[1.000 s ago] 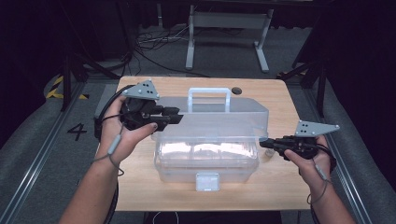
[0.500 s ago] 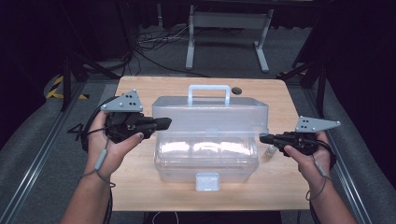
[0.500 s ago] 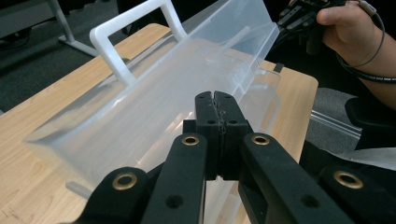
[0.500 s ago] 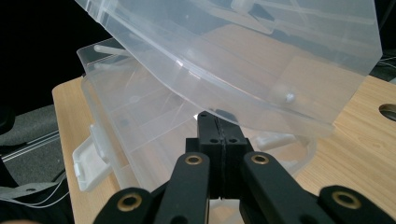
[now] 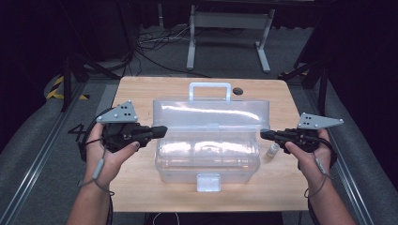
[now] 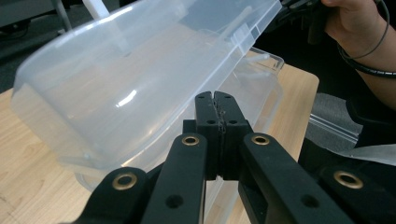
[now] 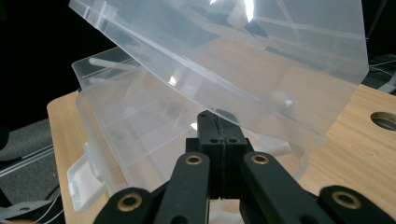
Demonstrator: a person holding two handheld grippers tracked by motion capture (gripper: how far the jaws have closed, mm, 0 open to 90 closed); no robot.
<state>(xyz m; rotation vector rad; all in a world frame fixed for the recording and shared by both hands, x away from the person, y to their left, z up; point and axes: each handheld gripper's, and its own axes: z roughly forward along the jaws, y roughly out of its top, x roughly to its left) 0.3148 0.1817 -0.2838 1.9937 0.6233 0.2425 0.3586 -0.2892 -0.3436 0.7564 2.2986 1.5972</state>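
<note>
The clear plastic box [image 5: 206, 154] is seen at the middle of the wooden table [image 5: 141, 89], latch tab [image 5: 208, 182] toward the near edge. Its lid [image 5: 211, 112] is raised and tilted back, with the handle [image 5: 210, 90] at the top.

The left gripper [image 5: 162, 131] is held level at the box's left end, tips pointed at the lid's lower left corner. Contact cannot be confirmed from the high view. In the left gripper view the jaws are seen pressed together with nothing between them; they have just been closing. The lid [image 6: 140, 70] fills the space ahead of and above the tips [image 6: 215, 95], and the open base [image 6: 261, 79] is seen behind and to the right.

The right gripper [image 5: 263, 133] is held level at the box's right end, tips just at the lid's lower right corner. Its jaws are also seen together, nothing gripped. In the right gripper view the lid's edge [image 7: 224, 70] is seen overhanging the tips [image 7: 215, 116]; the base [image 7: 135, 126] lies beyond and to the left, with the latch tab [image 7: 84, 179] at its near side.

A small white bottle [image 5: 272, 150] is seen on the table just right of the box, below the right gripper.

The box is flanked by both grippers, one at each end, and is clamped by neither.
</note>
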